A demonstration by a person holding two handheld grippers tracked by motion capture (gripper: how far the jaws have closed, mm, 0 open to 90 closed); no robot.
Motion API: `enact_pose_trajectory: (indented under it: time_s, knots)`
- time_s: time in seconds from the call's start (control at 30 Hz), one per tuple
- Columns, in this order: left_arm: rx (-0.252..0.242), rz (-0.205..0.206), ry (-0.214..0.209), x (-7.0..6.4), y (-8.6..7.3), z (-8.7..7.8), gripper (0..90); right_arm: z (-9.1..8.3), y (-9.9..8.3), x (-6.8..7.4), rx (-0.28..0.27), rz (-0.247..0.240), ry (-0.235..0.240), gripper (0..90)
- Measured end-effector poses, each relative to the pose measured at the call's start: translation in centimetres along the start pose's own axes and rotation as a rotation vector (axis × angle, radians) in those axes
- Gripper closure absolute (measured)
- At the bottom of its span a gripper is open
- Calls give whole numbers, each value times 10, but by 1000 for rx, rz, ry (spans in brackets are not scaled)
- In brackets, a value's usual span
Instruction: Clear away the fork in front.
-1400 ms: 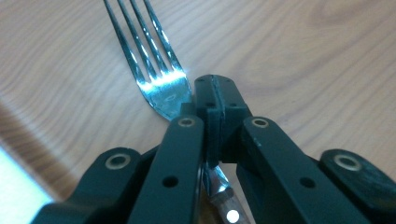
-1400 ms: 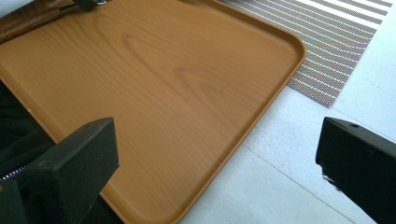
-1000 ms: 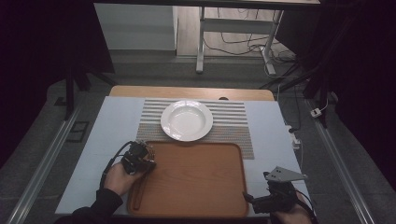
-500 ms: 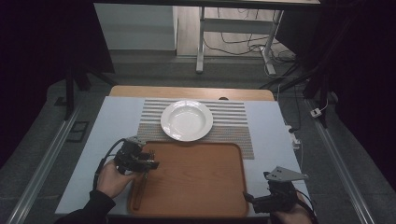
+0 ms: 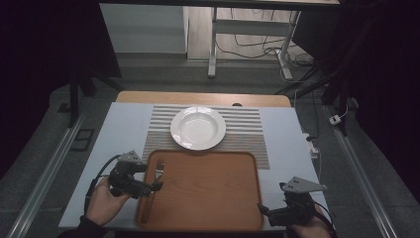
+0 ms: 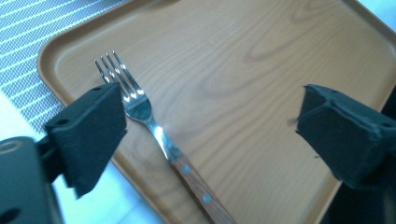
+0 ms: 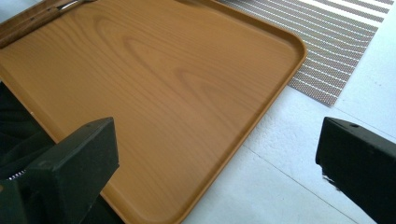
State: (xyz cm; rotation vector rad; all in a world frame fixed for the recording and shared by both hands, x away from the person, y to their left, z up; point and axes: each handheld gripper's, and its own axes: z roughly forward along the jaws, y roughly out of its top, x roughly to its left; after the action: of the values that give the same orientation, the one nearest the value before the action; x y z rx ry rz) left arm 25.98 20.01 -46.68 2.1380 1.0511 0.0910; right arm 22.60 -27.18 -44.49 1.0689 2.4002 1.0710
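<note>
A fork [image 5: 158, 170] with a wooden handle lies along the left side of the wooden tray [image 5: 208, 198], tines pointing away from me. My left gripper [image 5: 151, 179] hovers at the tray's left rim, open, its jaws to either side of the fork without touching it. In the left gripper view the fork [image 6: 148, 122] lies on the tray [image 6: 252, 70] below the open left gripper [image 6: 210, 109]. My right gripper [image 5: 265, 214] is open at the tray's near right corner. The right gripper [image 7: 215, 140] holds nothing over the tray [image 7: 154, 79].
A white deep plate [image 5: 198, 128] sits on a striped placemat [image 5: 247, 134] just beyond the tray. The placemat [image 7: 336, 42] lies on the pale blue table [image 5: 121, 129]. Table edges drop to a dark floor on both sides.
My left gripper has drawn back to the left and toward the person, uncovering the fork's head. The fork stays on the tray. The right gripper has not moved.
</note>
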Motion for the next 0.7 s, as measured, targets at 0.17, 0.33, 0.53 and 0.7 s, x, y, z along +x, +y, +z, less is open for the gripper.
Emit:
enact_pose_trajectory:
  time_s: [0.17, 0.33, 0.53, 0.7]
  knots:
    - [-26, -12, -14, -1, -12, -9, 38, 0, 0, -1, -4, 10, 5, 0]
    - [-65, -25, -26, -3, -23, -21, 24, -1, 0, -2, -4, 13, 6, 0]
    - [-97, -25, -25, -4, -37, -33, 12, -1, -1, -3, -8, 26, 13, 0]
    - [-115, -40, -17, -4, -48, -42, 0, -1, -1, -4, -13, 35, 19, 0]
